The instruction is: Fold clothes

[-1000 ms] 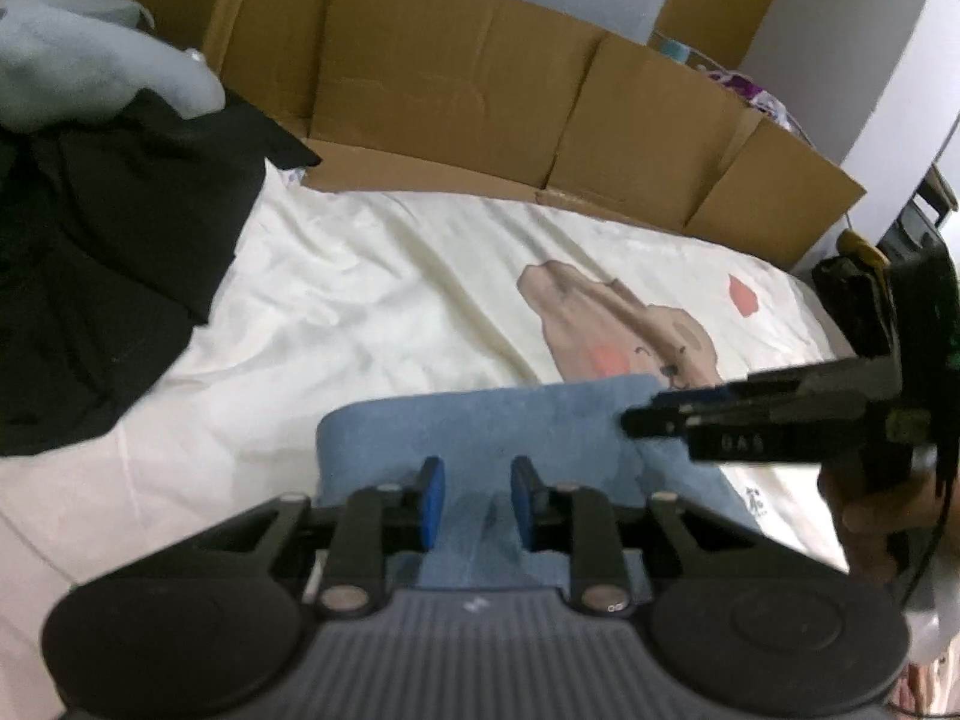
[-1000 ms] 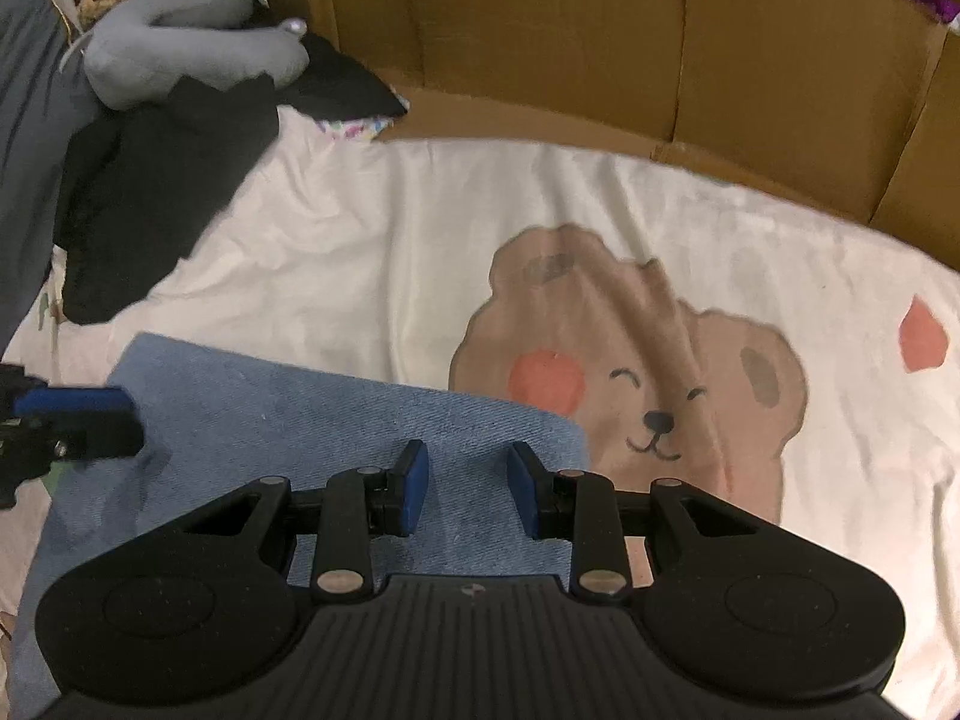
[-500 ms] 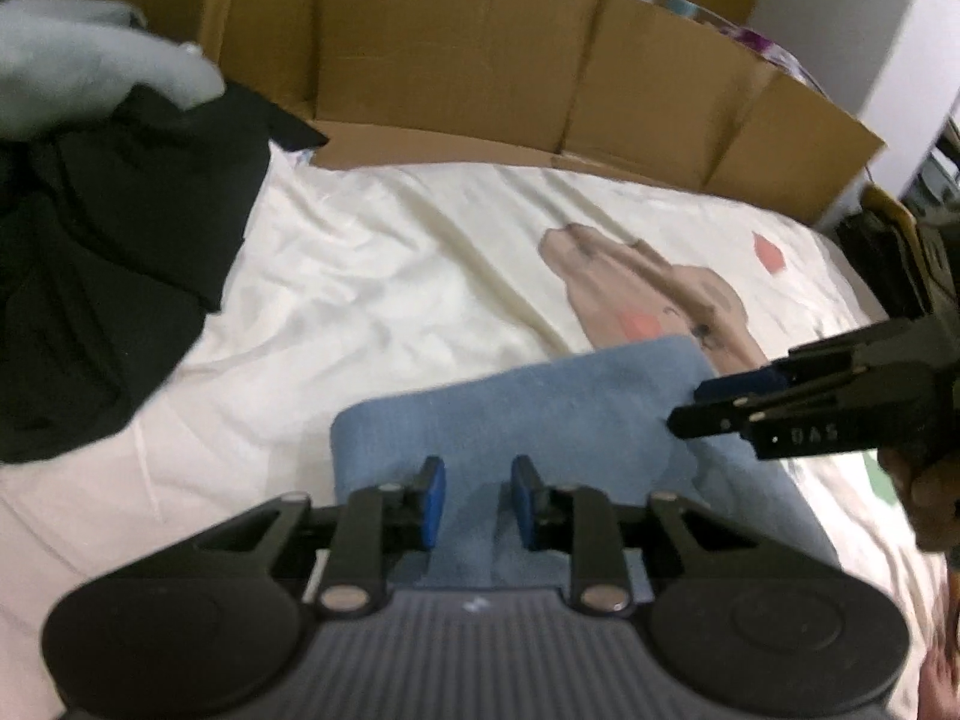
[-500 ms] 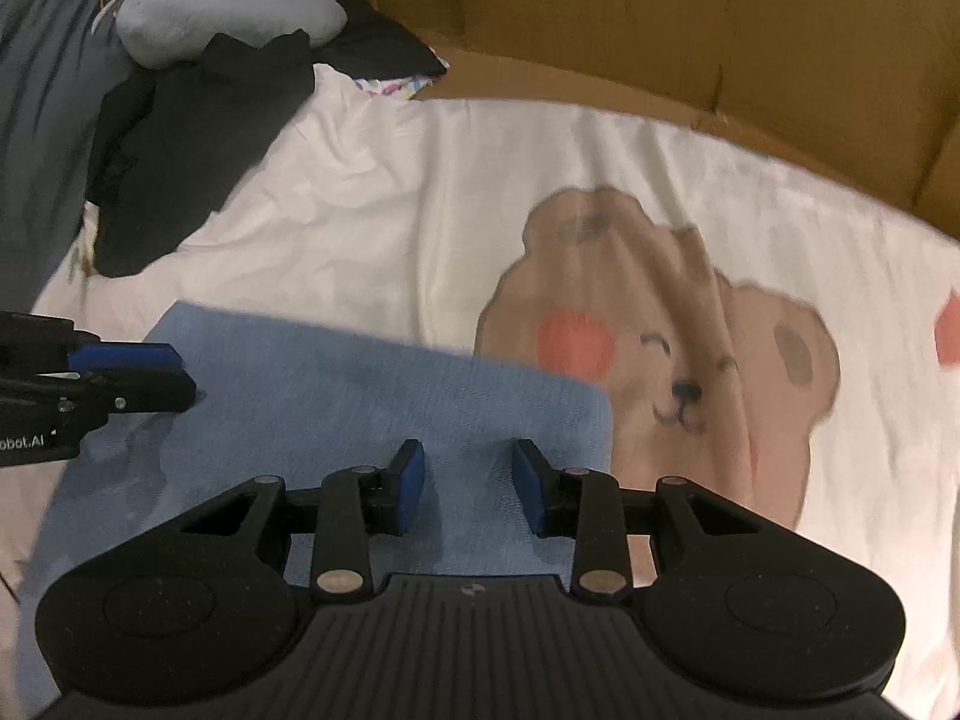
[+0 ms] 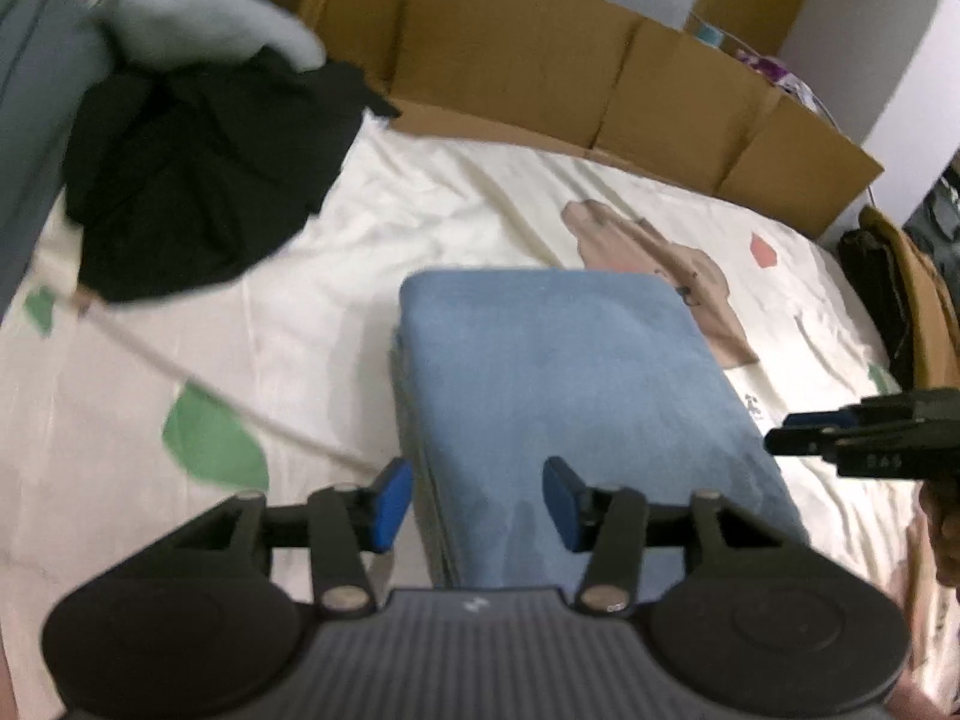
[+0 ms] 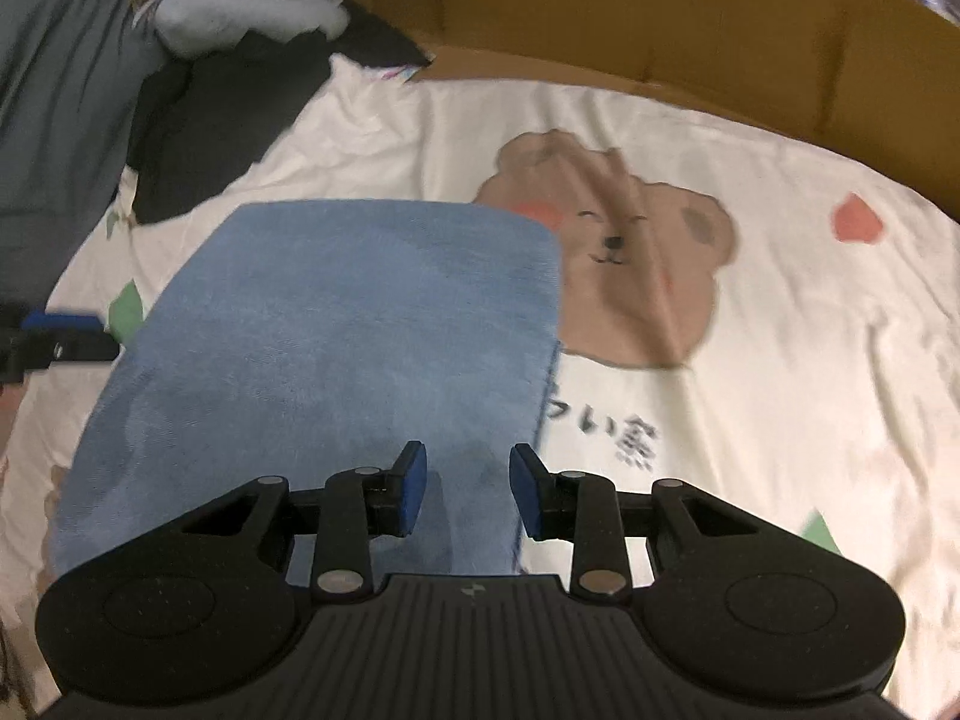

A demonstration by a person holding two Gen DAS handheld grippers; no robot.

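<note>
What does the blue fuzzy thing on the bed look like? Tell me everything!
The blue towel is soft, fuzzy cloth, folded into a neat rectangle with rounded corners and stacked layers showing along its side. It lies flat on the cream bear-print sheet, partly covering the bear. Darker patches mark its near end. Neither tool grips it.

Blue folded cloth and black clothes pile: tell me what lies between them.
Only bare cream bedsheet separates the blue folded cloth from the black clothes pile, clearest in the left wrist view.

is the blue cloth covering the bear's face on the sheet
No, the folded blue cloth lies beside the bear print, whose face shows fully in the right wrist view.
</note>
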